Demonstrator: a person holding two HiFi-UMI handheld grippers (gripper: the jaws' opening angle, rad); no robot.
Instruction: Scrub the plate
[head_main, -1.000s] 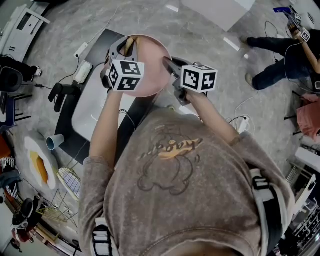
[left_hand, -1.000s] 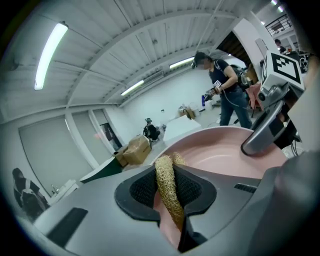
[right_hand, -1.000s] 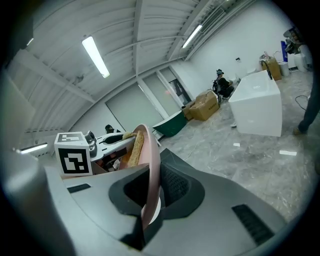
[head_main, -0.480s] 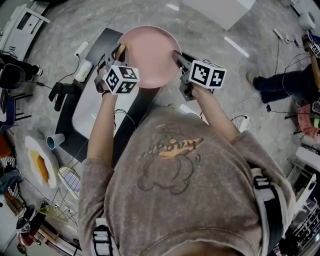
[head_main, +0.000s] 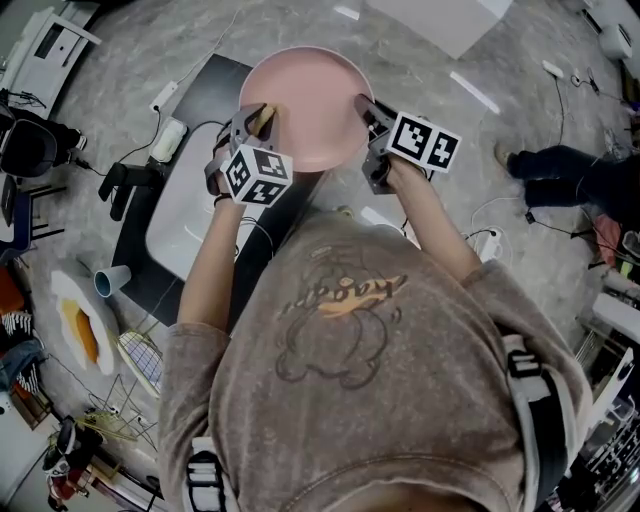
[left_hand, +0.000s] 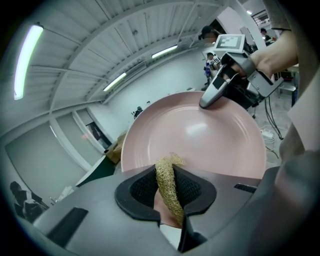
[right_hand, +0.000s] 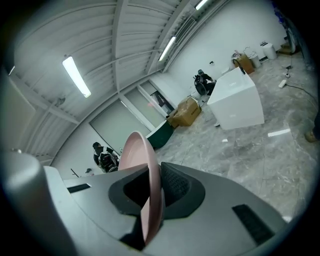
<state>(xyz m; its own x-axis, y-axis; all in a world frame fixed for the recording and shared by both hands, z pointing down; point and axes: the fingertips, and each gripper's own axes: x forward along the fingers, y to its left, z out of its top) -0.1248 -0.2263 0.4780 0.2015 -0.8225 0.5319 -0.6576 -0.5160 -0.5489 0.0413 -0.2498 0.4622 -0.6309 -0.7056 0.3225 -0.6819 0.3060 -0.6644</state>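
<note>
Looking from the head view, we hold the plate (head_main: 300, 105) in the air between the left gripper (head_main: 255, 120) and the right gripper (head_main: 362, 108). In the left gripper view, the jaws pinch a fibre scrubber (left_hand: 167, 187) near the plate's rim. In the right gripper view, the jaws clamp the plate's rim edge-on. Hard scrubbing could lever the plate out of this one-sided grip.

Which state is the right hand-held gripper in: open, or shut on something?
The right hand-held gripper is shut on the pink plate: in its own view the rim sits clamped edge-on between the pads.
</note>
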